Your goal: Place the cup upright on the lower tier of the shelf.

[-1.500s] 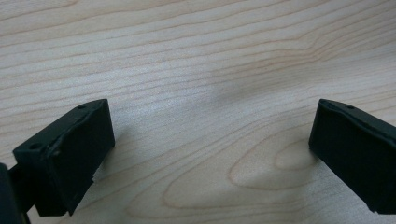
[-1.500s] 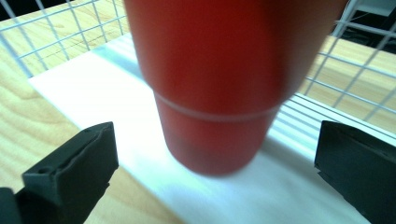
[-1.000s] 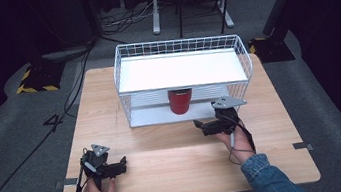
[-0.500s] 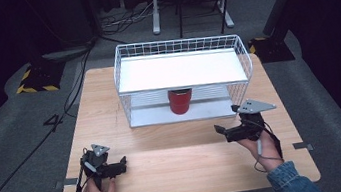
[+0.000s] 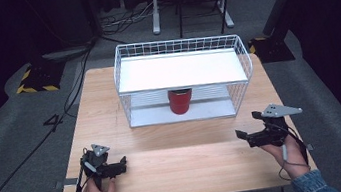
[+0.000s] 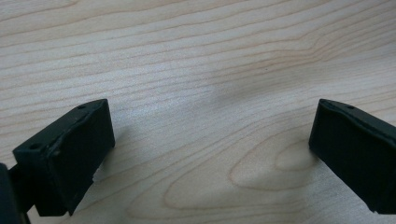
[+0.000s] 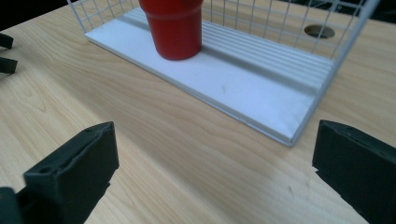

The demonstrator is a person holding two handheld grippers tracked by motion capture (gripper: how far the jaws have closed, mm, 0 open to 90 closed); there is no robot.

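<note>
Two grippers rest over the table (image 5: 168, 167) with jaws apart and nothing between them; those of the right gripper (image 5: 243, 136) have just been closing slightly. One red cup (image 5: 180, 100) stands upright on the lower shelf of the wire rack (image 5: 179, 49), ahead and to the left of the right gripper, which looks nearer to it than the left gripper (image 5: 121, 164). The rack's upper shelf is bare.
</note>
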